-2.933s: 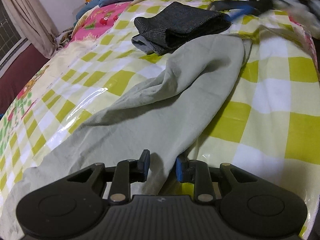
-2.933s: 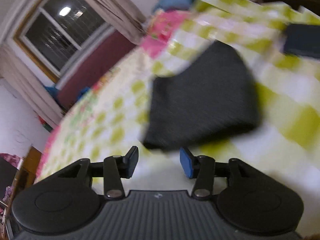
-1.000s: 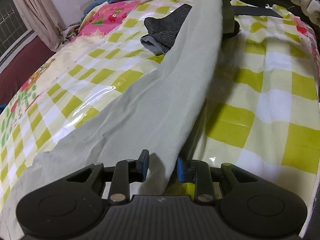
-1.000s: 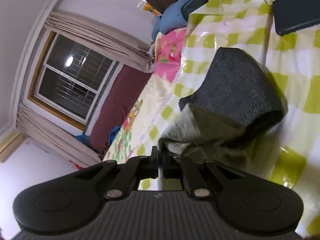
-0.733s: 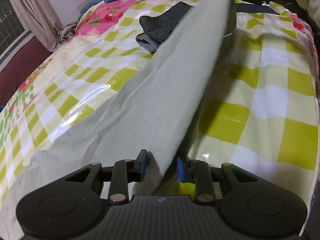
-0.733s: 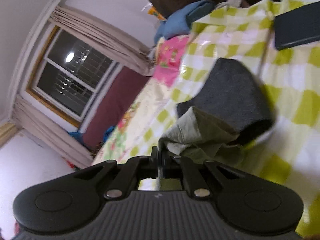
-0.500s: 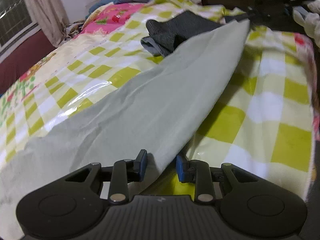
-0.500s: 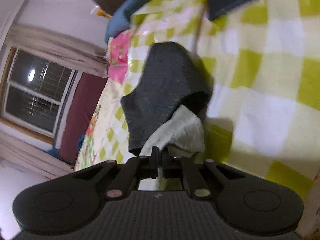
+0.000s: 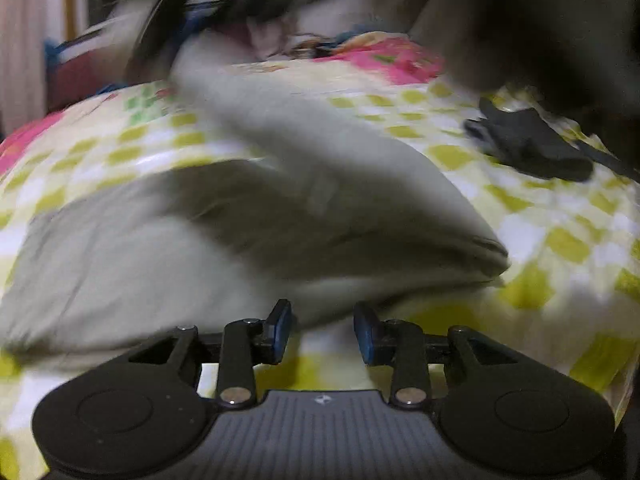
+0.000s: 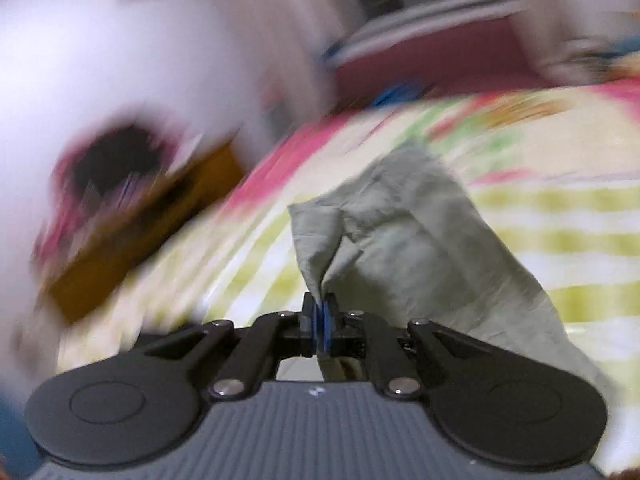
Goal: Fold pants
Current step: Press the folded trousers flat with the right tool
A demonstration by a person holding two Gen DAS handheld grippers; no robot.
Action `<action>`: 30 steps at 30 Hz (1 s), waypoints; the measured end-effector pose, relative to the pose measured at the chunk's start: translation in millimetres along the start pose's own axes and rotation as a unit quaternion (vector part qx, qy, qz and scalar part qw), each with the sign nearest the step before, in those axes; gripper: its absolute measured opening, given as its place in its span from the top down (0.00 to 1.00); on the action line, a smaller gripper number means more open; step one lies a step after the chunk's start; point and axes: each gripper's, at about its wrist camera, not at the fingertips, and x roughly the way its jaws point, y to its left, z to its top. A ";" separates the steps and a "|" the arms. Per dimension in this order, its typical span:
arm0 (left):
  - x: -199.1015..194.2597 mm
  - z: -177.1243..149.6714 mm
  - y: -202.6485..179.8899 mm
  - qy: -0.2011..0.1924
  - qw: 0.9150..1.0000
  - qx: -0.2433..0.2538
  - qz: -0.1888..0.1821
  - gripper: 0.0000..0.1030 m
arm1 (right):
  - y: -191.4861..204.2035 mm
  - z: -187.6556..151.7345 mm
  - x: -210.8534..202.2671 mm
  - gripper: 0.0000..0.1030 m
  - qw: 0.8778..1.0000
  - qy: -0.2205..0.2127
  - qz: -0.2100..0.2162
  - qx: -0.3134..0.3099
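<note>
Both units same build. Left hand-held gripper (image 9: 322, 330): matte black body, ribbed grey-black centre panel with a small white logo, round disc housing on each side, two black link arms each pinned by a silver screw, blue pads (image 9: 280, 328) on black fingers. Right hand-held gripper (image 10: 323, 322): identical ribbed panel, discs, silver screws, extra small screws at the outer link pivots, blue pads.

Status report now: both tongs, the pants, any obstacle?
Right tongs shut on pants. Left tongs open, just widened, pants fold just beyond the tips. Dark garment lies apart, no obstacle.
</note>
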 end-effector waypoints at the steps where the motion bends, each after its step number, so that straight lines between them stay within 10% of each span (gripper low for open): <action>1: -3.5 -5.1 7.6 0.001 1.000 -0.008 0.003 0.50 | 17.8 -10.3 38.1 0.88 0.999 0.039 -0.001 -0.031; 5: -13.8 -21.4 26.1 -0.002 1.000 -0.026 0.007 0.50 | 45.6 -53.0 96.0 0.88 0.992 0.111 -0.017 -0.062; 14: -18.6 -31.6 39.7 -0.019 0.999 -0.049 -0.002 0.49 | 29.2 -61.8 65.4 0.68 0.991 0.104 -0.051 -0.066; 24: -33.6 -42.9 60.1 -0.027 0.997 -0.069 0.004 0.49 | 75.2 -75.5 124.2 0.59 0.980 0.132 -0.023 -0.146; 30: -34.8 -45.3 61.5 -0.038 0.996 -0.081 0.011 0.49 | 66.4 -70.5 142.6 0.94 0.981 0.153 -0.048 -0.109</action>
